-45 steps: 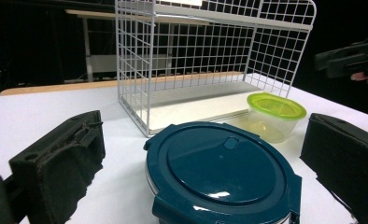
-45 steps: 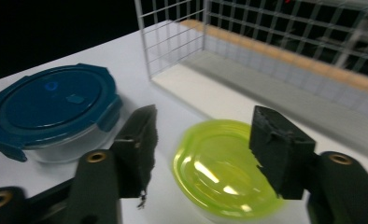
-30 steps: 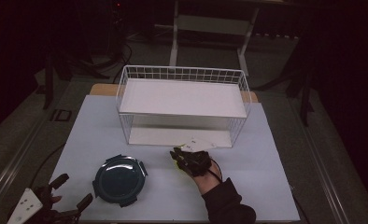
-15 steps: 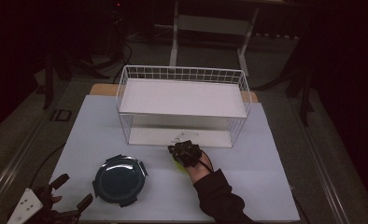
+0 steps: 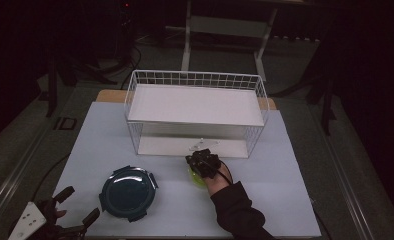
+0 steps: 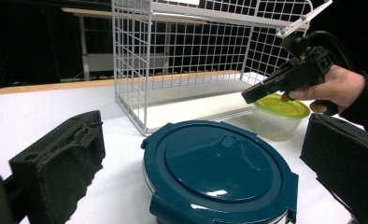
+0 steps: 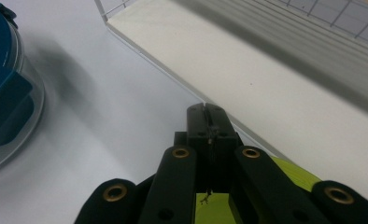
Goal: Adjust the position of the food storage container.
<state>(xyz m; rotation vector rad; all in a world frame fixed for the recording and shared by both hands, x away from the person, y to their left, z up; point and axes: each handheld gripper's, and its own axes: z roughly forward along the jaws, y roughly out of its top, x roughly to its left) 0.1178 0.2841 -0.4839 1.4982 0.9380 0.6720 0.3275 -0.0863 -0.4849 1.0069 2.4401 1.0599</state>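
A small clear container with a lime lid (image 5: 196,179) (image 6: 280,108) stands on the white table just in front of the wire rack (image 5: 195,80). My right gripper (image 5: 191,159) (image 6: 248,96) (image 7: 205,109) hovers right over that lid. Its jaws are shut together with nothing between them, and they point toward the rack's lower shelf (image 7: 266,70). A round container with a dark teal lid (image 5: 126,192) (image 6: 215,170) sits at the front left. My left gripper (image 5: 80,203) (image 6: 201,123) rests near the table's front left corner. It stands open, with the teal container a little ahead of its jaws.
The two-level white wire rack (image 6: 182,51) stands across the back middle of the table. A person's hand and dark sleeve (image 5: 235,205) reach in from the bottom. The table edge (image 5: 185,236) runs close to both hands.
The right hand has edged a little toward the rack and lower, over the lime-lidded container. The left gripper and the teal container have not moved.
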